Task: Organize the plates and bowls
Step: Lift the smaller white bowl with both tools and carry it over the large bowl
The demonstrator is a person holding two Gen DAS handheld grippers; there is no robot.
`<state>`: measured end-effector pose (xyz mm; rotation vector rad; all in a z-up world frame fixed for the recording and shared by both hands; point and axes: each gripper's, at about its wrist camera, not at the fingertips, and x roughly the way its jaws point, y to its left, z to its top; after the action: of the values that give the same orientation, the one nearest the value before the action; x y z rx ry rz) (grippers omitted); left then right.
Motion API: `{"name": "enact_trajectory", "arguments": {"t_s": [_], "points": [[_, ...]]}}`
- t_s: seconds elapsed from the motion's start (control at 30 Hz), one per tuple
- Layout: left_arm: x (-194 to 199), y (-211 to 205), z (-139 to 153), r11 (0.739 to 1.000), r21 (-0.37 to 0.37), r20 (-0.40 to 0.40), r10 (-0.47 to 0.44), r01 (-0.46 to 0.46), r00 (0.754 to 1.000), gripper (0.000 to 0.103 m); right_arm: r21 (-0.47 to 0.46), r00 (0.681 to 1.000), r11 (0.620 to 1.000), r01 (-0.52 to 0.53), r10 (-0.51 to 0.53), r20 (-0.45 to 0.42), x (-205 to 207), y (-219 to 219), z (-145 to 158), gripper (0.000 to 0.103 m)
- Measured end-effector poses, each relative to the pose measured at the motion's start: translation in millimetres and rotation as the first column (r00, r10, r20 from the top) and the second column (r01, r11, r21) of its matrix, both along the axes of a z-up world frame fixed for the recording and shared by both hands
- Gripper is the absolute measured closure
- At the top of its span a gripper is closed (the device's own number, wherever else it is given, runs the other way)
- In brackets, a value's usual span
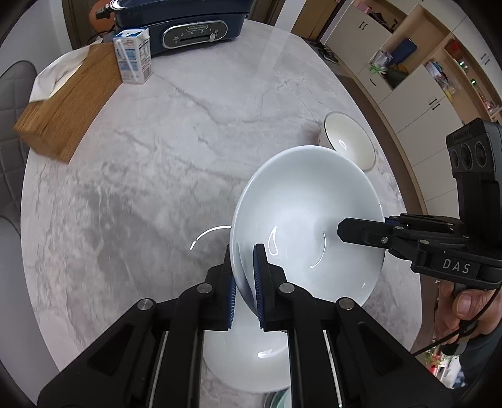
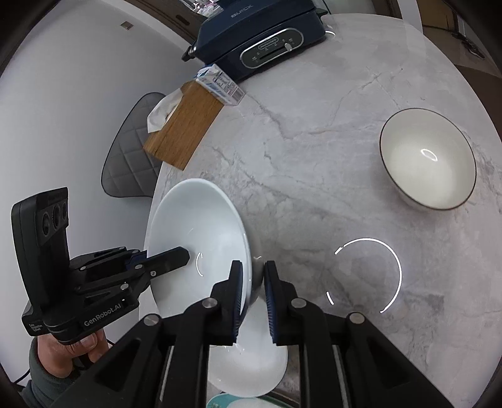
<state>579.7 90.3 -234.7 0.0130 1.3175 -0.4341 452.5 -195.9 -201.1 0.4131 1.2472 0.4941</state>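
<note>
1. Gripping a large white glossy bowl [image 1: 307, 219] from both sides: left gripper [image 1: 246, 282] has its jaws closed on the near rim, blue pads [image 1: 259, 282] either side of the wall.
2. Right gripper [image 2: 252, 292] jaws likewise clamped on the same bowl's [image 2: 194, 238] rim, one pad inside, one outside.
3. In the left wrist view, the right gripper [image 1: 345, 232] comes in from the right, upper finger lying across the bowl's inner surface. The person's right hand [image 1: 464, 307] is on its handle.
4. In the right wrist view, the left gripper [image 2: 185, 255] comes in from the left, finger over the bowl's inside. The left hand [image 2: 62, 348] is wrapped around the grip.
5. Bowl is tilted, its opening facing the left wrist camera, above the near edge of the round grey marble table [image 1: 157, 175]. Cannot tell whether its base touches the table.
6. Cream bowl with a thin dark rim [image 2: 428, 160] sits upright on the table, well apart from the white bowl, on the right side.
7. Edge of a pale green dish [image 2: 226, 401] is visible at the bottom of the frame, below the held bowl.
8. Far side of the table: wooden tissue box [image 1: 69, 106] with white tissue sticking out, small blue-and-white drink carton [image 1: 133, 55] just beside it, dark blue countertop cooker [image 1: 188, 28] behind.
9. Grey quilted chair [image 2: 131, 150] stands beyond the table edge.
</note>
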Motion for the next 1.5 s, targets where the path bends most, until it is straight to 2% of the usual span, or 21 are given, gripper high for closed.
{"name": "enact_trajectory", "arguments": {"t_s": [0.27,0.5,0.67,1.0,1.23,1.43,1.5], "points": [[-71,23,-24,0.999,0.010,-0.068,0.049,-0.049,0.996,0.094,-0.025,0.997,0.998,-0.060,0.058,-0.057,-48,23,-22,0.087],[-100,28,-53,0.997,0.022,-0.101,0.080,-0.078,0.992,0.094,-0.071,0.993,0.994,-0.080,0.074,-0.094,-68,33,-49,0.087],[-101,30,-66,0.996,0.032,-0.103,0.087,-0.084,0.991,0.094,-0.089,0.990,0.992,-0.085,0.075,-0.116,-74,35,-62,0.087],[-92,26,-82,0.995,0.045,-0.105,0.089,-0.085,0.990,0.094,-0.173,0.991,0.980,-0.100,0.083,-0.106,-71,44,-75,0.087],[-82,26,-85,0.994,0.049,-0.094,0.103,-0.099,0.990,0.093,-0.208,0.991,0.971,-0.115,0.098,-0.092,-68,49,-76,0.087],[-85,21,-83,0.995,0.028,-0.084,0.096,-0.094,0.992,0.077,-0.243,0.989,0.960,-0.138,0.121,-0.085,-69,55,-75,0.086],[-86,16,-82,0.997,0.006,-0.083,0.081,-0.081,0.993,0.058,-0.252,0.989,0.957,-0.142,0.125,-0.083,-70,56,-76,0.086]]}}
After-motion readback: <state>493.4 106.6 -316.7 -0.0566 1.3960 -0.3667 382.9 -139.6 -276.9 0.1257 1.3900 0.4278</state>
